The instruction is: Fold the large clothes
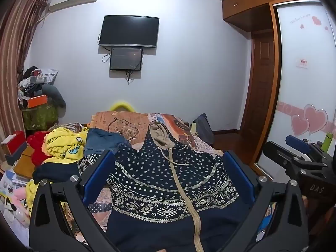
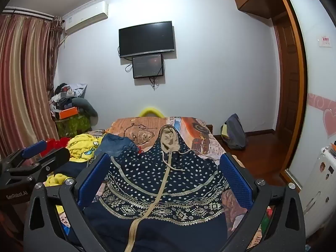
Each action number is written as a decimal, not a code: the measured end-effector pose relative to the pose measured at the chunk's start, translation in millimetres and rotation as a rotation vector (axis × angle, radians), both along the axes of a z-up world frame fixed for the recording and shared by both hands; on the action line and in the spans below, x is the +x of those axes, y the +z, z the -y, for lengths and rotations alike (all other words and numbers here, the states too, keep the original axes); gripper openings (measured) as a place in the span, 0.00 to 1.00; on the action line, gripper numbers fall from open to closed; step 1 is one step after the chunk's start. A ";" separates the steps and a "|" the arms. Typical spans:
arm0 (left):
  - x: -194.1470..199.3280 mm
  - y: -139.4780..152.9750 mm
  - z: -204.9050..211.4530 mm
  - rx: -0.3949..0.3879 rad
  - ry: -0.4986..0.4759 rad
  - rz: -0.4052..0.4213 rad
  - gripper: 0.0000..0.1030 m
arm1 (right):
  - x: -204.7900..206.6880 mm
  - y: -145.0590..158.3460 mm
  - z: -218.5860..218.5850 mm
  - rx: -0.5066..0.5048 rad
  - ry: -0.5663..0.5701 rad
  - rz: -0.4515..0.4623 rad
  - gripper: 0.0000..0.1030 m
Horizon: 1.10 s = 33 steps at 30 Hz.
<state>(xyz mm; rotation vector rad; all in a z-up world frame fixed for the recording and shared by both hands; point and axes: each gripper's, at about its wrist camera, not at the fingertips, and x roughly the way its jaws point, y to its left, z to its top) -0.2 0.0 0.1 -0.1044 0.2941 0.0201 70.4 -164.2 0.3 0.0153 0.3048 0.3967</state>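
Note:
A navy zip hoodie (image 1: pixel 168 180) (image 2: pixel 163 184) with white dots, tan patterned bands and a tan hood lies spread face up on the bed, hood toward the far end. My left gripper (image 1: pixel 168 163) hovers above its lower part, open, nothing between the blue pads. My right gripper (image 2: pixel 166 166) hangs likewise over the hoodie, open and empty. Each gripper shows in the other's view: the right gripper (image 1: pixel 302 153) at the right edge, the left gripper (image 2: pixel 33 157) at the left edge.
The bed (image 1: pixel 117 124) (image 2: pixel 197 130) has a printed orange cover. A yellow garment (image 1: pixel 65 145) (image 2: pixel 84 147), denim piece (image 1: pixel 103 140) (image 2: pixel 113 142) and red cloth (image 1: pixel 37 147) lie left of the hoodie. A cluttered pile (image 1: pixel 35 96) stands by the curtain. A wardrobe (image 1: pixel 304 84) and bag (image 2: pixel 233 132) are right.

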 end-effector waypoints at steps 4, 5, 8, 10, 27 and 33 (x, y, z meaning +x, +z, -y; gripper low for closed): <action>-0.6 0.7 1.0 0.022 0.027 0.007 1.00 | 0.8 0.5 0.0 0.002 -0.001 0.001 1.00; -0.6 1.0 0.7 0.024 0.029 0.011 1.00 | 0.7 0.7 0.0 0.002 0.001 0.001 1.00; 0.5 -4.9 2.5 0.021 0.017 0.012 1.00 | -0.1 1.5 -0.1 0.002 0.002 0.003 1.00; 0.7 -3.3 -0.1 0.017 0.011 0.019 1.00 | -2.2 2.3 0.1 0.001 0.002 0.006 1.00; 0.6 -0.5 3.1 0.030 -0.006 0.014 1.00 | 0.6 0.9 -1.0 -0.001 0.001 -0.004 1.00; 1.0 -1.1 -1.0 0.018 -0.005 0.009 1.00 | 0.7 -0.4 0.3 0.000 0.002 -0.007 1.00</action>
